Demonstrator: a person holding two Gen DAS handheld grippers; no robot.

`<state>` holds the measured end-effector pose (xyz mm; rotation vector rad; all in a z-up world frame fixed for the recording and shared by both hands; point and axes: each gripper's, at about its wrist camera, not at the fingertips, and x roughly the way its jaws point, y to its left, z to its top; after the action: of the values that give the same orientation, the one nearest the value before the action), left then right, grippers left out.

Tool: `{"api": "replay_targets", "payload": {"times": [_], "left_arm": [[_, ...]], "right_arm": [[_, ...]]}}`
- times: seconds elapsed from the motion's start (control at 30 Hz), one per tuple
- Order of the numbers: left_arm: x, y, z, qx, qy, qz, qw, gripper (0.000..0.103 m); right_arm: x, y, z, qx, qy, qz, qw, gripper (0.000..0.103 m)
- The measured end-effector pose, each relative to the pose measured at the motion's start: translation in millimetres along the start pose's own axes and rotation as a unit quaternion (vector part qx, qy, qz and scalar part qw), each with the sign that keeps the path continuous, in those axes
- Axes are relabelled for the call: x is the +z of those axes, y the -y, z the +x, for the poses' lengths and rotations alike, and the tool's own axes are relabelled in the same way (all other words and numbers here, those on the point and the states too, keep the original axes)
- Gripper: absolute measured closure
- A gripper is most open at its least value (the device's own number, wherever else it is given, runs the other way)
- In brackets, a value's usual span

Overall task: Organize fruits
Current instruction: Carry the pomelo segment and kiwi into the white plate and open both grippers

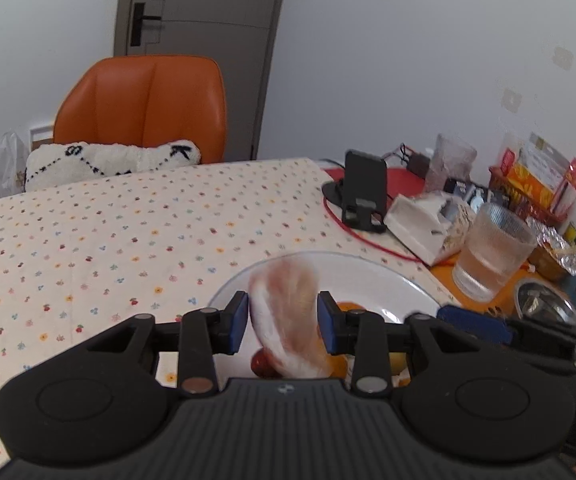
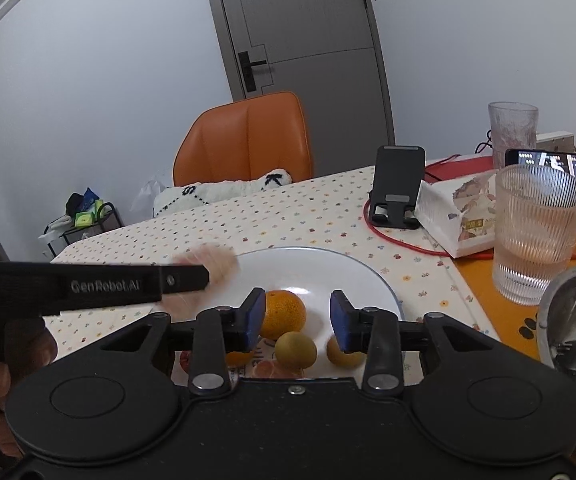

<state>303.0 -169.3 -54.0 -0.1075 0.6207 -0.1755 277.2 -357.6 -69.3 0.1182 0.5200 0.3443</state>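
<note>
L tool (image 1: 282,322) is clamped on a pale pinkish fruit (image 1: 288,320), motion-blurred, held above the near-left rim of the white plate (image 1: 383,280); its long axis runs roughly fwd-back between the pads. Can't tell which fruit it is; prob. soft, w/ whitish skin or netting. R tool (image 2: 297,316) is agape, holding nothing, just over the plate's near side, where an orange (image 2: 284,314) and two small brownish-green fruits (image 2: 295,350) sit. Plate lies ahead and below, so the L side is nearer for the drop.

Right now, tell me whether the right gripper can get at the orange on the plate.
Probably yes. The right gripper is open and empty, the orange lies on the plate just ahead of its fingertips, and nothing sits between them.
</note>
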Motion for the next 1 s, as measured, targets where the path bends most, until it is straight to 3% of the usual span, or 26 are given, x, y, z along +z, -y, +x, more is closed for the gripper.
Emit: {"api": "replay_targets", "payload": {"times": [0.5,0.63,1.0], "left_arm": [[-4,-22,-31,0.014,0.004,-0.012,0.9998,0.065],[-6,-28,-43,0.020,0.005,-0.018,0.9996,0.064],[-13,-40,-77,0.026,0.013,-0.027,0.9992,0.043]], "right_arm": [[-12,-6,-9,-0.005,-0.004,0.020,1.000,0.042],[-12,-7,-15,0.003,-0.003,0.029,1.000,0.041],[-11,-27,-32,0.010,0.003,0.020,1.000,0.030]]}}
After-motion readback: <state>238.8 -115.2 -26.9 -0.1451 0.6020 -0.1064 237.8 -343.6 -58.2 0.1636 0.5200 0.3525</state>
